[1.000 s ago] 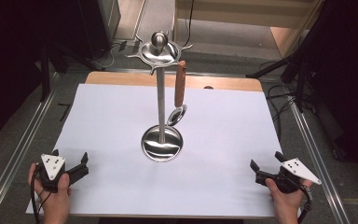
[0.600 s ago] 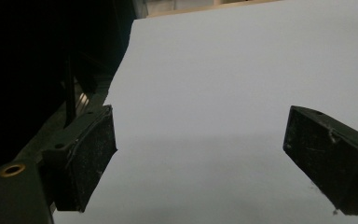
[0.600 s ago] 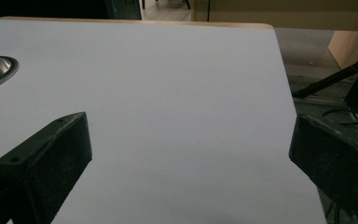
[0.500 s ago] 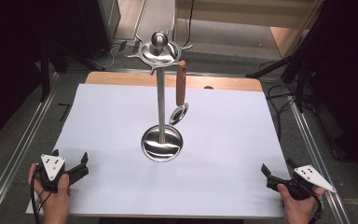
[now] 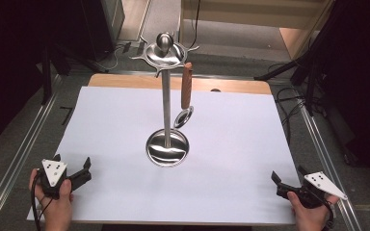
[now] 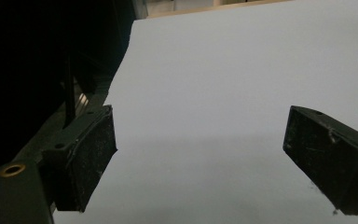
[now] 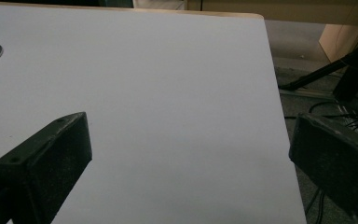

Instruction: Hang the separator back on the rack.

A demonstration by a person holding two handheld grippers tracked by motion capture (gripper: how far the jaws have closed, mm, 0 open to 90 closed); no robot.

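High view: right gripper pulled back to lower right corner

High view, lower right: right gripper (image 5: 285, 182) has slid back toward the frame's corner over the last second, jaws spread wide, holding nothing. Lower left: left gripper (image 5: 73, 168) unchanged, jaws also wide apart and empty. Centre frame: steel stand (image 5: 166, 115) upright on the white sheet (image 5: 241, 144), a wooden-handled utensil (image 5: 186, 96) hanging from its top ring, possibly a small ladle. Both grippers well apart from it. Judgement: work looks finished or paused, hands parked.
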